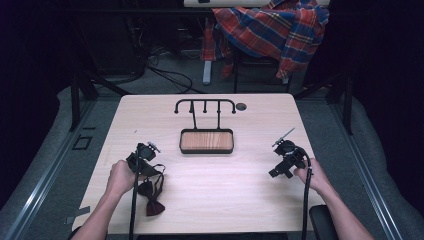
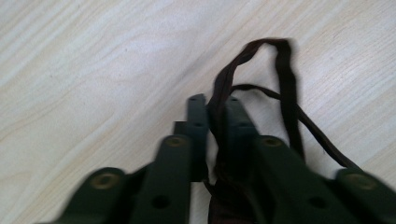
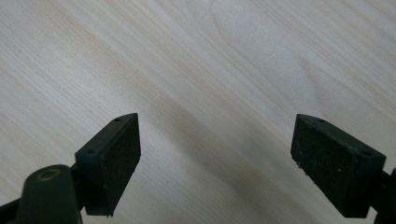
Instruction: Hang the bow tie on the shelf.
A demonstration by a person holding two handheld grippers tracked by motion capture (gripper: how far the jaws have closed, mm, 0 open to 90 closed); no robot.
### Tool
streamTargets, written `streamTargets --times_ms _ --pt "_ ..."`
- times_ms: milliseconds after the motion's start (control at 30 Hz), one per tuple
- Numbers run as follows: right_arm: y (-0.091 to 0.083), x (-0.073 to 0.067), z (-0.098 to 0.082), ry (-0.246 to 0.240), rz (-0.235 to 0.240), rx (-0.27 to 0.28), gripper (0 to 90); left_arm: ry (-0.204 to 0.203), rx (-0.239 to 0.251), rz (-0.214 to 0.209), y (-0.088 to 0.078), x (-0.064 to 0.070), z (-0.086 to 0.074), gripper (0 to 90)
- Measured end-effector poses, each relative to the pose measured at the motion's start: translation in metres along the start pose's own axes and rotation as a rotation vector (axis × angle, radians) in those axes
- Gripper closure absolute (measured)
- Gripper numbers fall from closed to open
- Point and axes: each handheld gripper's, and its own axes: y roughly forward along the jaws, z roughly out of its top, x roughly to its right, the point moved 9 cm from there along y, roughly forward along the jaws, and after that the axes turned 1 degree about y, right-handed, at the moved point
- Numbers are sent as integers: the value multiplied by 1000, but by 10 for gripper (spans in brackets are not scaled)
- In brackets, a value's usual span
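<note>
A dark maroon bow tie (image 1: pixel 151 198) lies on the pale wooden table (image 1: pixel 225 190) near its front left. Its thin strap (image 2: pixel 284 70) loops up between the jaws of my left gripper (image 2: pixel 217 106), which is shut on it. In the high view the left gripper (image 1: pixel 145 167) sits just above the bow, held by the person's left hand. My right gripper (image 1: pixel 281 172) hovers at the table's right side. Its jaws stand wide open (image 3: pixel 215 140) over bare wood, holding nothing.
A black hook rack (image 1: pixel 205 103) rises from a wooden tray base (image 1: pixel 206 141) at the table's middle back. A round cable hole (image 1: pixel 241 106) is beside it. Beyond the table a plaid shirt (image 1: pixel 270 25) hangs over a chair.
</note>
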Motion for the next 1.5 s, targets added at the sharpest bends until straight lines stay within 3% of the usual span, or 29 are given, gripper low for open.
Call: streamTargets --times_ms 67,233,533,600,633,667,733,867,1000,1300,1433,1500 --pt "0 0 0 1 -1 0 158 -20 -14 -15 1 -3 -3 670" --pt "-1 0 0 -8 -4 -3 158 -46 -60 -46 7 -4 -9 627" --pt "-1 0 0 -9 -12 -7 158 -12 -89 -32 12 1 -10 782" --pt "2 -4 2 20 -6 29 158 2 -95 -25 12 1 -11 864" --pt "-1 -2 0 -15 -15 -14 157 4 -92 -20 13 2 -11 882" --pt "2 -3 1 14 -12 20 158 10 -95 -19 12 3 -11 887" --pt "-2 1 -2 -36 -23 -43 158 14 -96 -18 12 4 -11 892" --pt "0 -1 -1 -16 -19 -26 158 13 -45 -32 5 4 -8 895" --pt "-1 0 -2 -27 -23 -37 158 2 2 -24 -4 1 -5 896" --pt "1 -1 -1 -4 -11 -14 158 -15 124 16 -28 -2 3 896" --pt "2 -1 0 6 -21 0 158 -7 148 22 -36 -1 6 896" --pt "0 1 -1 -12 -22 -20 158 -5 170 32 -40 -1 8 896"
